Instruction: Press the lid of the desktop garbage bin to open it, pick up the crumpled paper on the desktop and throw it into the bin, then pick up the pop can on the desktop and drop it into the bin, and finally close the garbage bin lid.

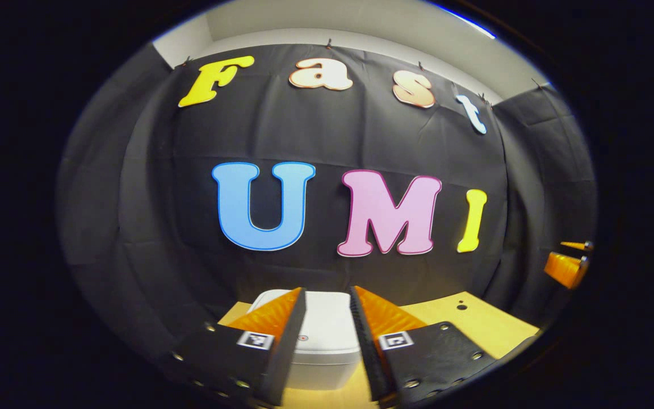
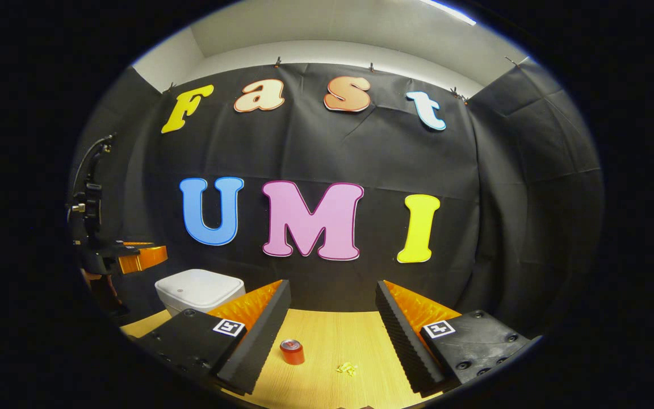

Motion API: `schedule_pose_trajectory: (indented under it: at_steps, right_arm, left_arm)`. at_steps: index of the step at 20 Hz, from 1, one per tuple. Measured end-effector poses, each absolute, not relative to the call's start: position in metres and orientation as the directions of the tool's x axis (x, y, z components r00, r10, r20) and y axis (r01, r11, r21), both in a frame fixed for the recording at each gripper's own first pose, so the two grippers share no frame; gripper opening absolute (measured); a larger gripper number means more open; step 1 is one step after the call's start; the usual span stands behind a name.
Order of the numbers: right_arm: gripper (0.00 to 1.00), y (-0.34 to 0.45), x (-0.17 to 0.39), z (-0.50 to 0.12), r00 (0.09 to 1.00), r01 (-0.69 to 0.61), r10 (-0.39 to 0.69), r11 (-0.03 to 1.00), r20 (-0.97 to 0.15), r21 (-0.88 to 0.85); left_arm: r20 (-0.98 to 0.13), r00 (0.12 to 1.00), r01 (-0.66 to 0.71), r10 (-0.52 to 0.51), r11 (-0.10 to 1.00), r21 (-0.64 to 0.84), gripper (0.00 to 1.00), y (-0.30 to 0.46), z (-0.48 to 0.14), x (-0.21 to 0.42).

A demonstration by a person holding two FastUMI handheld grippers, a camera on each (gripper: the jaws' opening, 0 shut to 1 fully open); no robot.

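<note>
Closed bin (image 1: 327, 335) just beyond the parted left gripper (image 1: 328, 301).

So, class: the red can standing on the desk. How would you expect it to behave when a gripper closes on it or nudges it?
The can stands upright on the desk, so a sideways nudge would probably tip it, and once down its round body would likely roll. Its smooth-looking wall may slip or dent under a hard squeeze. It looks small, so it is probably light, though whether it is empty cannot be told.
</note>
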State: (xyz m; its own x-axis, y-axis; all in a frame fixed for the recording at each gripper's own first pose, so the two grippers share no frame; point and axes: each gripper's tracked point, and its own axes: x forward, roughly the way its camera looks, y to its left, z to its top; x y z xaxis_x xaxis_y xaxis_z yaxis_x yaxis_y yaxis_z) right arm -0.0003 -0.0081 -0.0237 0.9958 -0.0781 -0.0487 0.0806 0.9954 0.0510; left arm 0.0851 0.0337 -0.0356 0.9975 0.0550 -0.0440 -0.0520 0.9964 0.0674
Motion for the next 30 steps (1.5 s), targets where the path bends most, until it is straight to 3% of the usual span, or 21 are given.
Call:
schedule_pose_trajectory:
  at_steps: [4, 5, 7, 16, 30]
  right_arm:
    - [0.98, -0.004, -0.001, -0.029, 0.996, 0.059, -0.057, 0.998, -0.064, 0.036]
    - [0.98, -0.005, -0.001, -0.029, 0.996, 0.057, -0.055, 0.998, -0.066, 0.032]
    - [0.98, -0.007, -0.002, -0.030, 0.996, 0.055, -0.053, 0.998, -0.067, 0.025]
    - [0.98, -0.028, -0.009, -0.036, 0.992, 0.096, -0.093, 0.995, -0.087, 0.034]
    - [0.98, -0.023, -0.006, -0.048, 0.991, 0.077, -0.072, 0.996, -0.109, 0.044]
  left_arm:
    - [-0.081, 0.990, -0.111, 0.117, 0.990, 0.082, 0.20, 0.055, -0.059, 0.111]
    - [-0.096, 0.989, -0.109, 0.116, 0.991, 0.078, 0.08, 0.057, -0.066, 0.112]
    - [-0.159, 0.984, -0.070, 0.080, 0.995, 0.070, 0.02, 0.052, -0.094, 0.128]
    - [-0.288, 0.955, -0.072, 0.073, 0.997, 0.015, 0.01, 0.057, -0.144, 0.136]
    - [-0.291, 0.955, -0.023, 0.052, 0.994, 0.104, 0.01, 0.058, -0.145, 0.133]
